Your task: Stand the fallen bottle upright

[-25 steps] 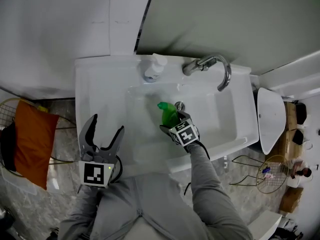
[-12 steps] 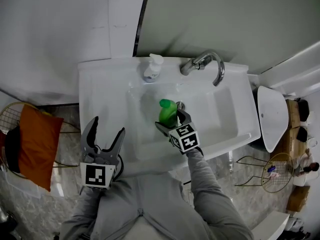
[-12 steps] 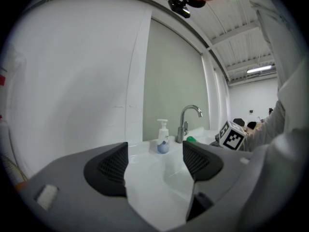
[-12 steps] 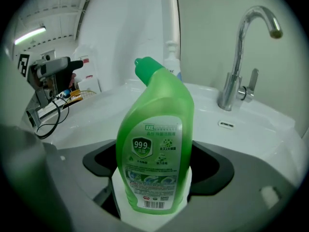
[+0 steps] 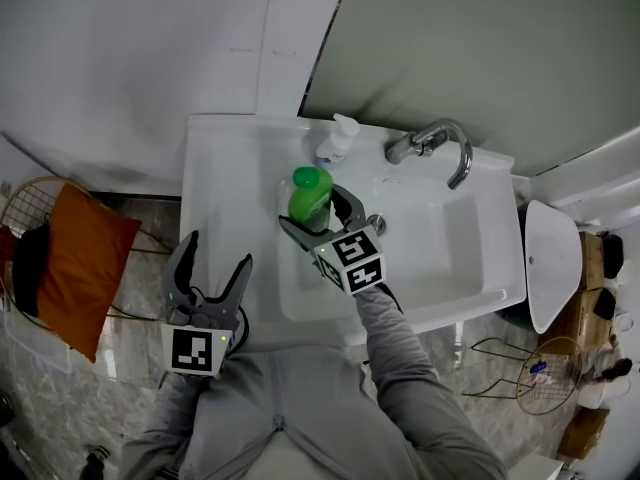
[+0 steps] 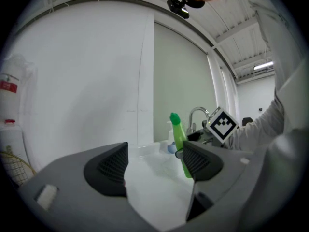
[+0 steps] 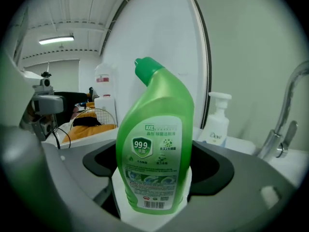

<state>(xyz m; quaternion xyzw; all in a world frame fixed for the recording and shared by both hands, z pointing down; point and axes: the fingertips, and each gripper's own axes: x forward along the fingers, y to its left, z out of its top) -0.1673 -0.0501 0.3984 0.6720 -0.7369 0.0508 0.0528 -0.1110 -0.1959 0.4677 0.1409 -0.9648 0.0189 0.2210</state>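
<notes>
**Bottle upright in the right gripper, seating unconfirmed**

Right gripper [image 7: 154,170] is clamping the green cleaner bottle [image 7: 155,144] across its lower body, one jaw on each flat side. The bottle is standing vertical between the fingers with its cap up. I can't tell whether the base is touching the white surface under the fingertips.

Handling estimate: thin plastic with a glossy label, so it's probably slippery and gives under squeeze. The liquid is likely adding weight low down, and the angled neck is pulling it off-centre. The wide lower body looks like the best hold; avoid the neck.

Left gripper [image 5: 214,254] is hanging open and empty, well apart from the bottle.

Just beyond the right fingertips is the soap pump bottle [image 5: 336,142], with the faucet [image 5: 440,148] further off.

Versus 1.0 s ago, the bottle is no longer leaning low in the sink basin [image 5: 450,258] by the drain. It's now upright and shifted toward the soap pump. The left gripper is unchanged.
</notes>
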